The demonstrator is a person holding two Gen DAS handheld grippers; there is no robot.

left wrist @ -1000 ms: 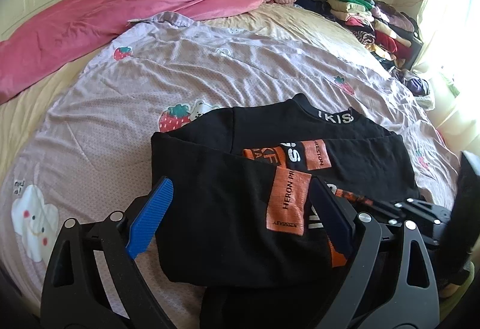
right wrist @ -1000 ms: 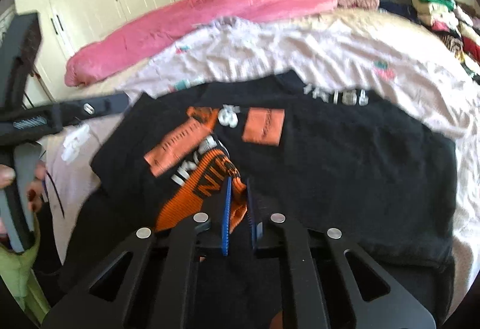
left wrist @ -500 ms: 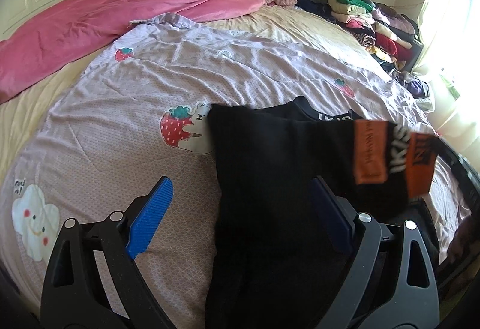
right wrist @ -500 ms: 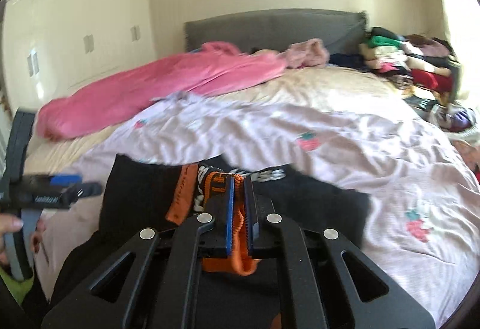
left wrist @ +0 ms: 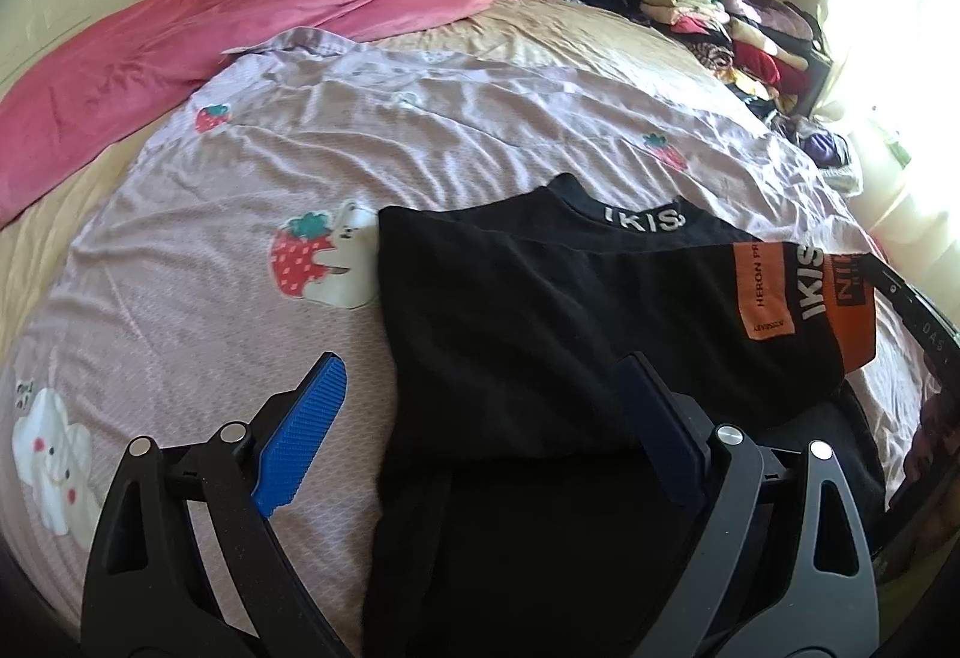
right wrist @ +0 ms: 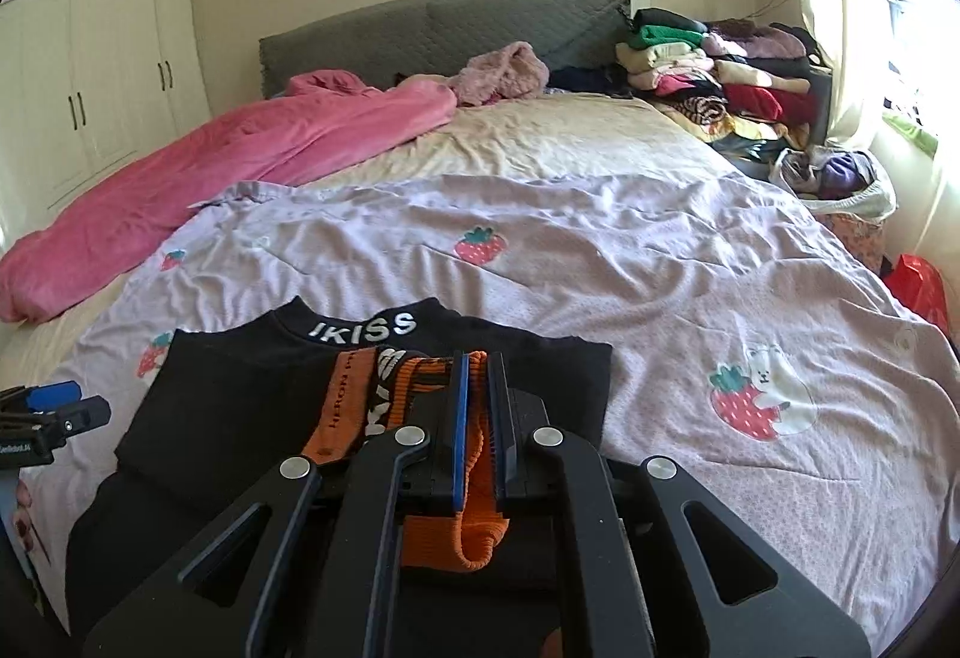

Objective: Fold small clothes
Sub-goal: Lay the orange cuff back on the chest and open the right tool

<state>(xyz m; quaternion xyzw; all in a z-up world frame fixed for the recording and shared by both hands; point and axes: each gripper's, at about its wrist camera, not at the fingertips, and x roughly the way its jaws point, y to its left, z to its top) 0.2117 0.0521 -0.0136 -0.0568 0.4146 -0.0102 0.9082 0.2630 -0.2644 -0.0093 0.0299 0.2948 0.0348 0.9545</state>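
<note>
A black top point(left wrist: 540, 310) with a white-lettered collar point(right wrist: 363, 328) lies on the lilac strawberry sheet point(left wrist: 420, 130). Its sleeve, with orange patches point(left wrist: 765, 292), is stretched across the body toward the right. My right gripper point(right wrist: 478, 364) is shut on the sleeve's orange ribbed cuff point(right wrist: 474, 532), held just above the top; part of this gripper shows at the right edge of the left wrist view point(left wrist: 912, 298). My left gripper point(left wrist: 480, 364) is open above the top's near left edge, blue pads point(left wrist: 300, 442) wide apart with nothing pinched. It also shows at the left edge of the right wrist view point(right wrist: 48, 412).
A pink blanket point(right wrist: 210, 160) lies along the bed's far left. Folded clothes are stacked point(right wrist: 714, 70) at the far right by the grey headboard point(right wrist: 444, 28). A basket of clothes point(right wrist: 834, 178) and a red bag point(right wrist: 918, 286) sit beside the bed on the right. White wardrobes point(right wrist: 102, 70) stand left.
My right gripper has lifted and carried the orange-cuffed sleeve from the middle of the top across to its right side. The left gripper stayed open and shifted only slightly.
</note>
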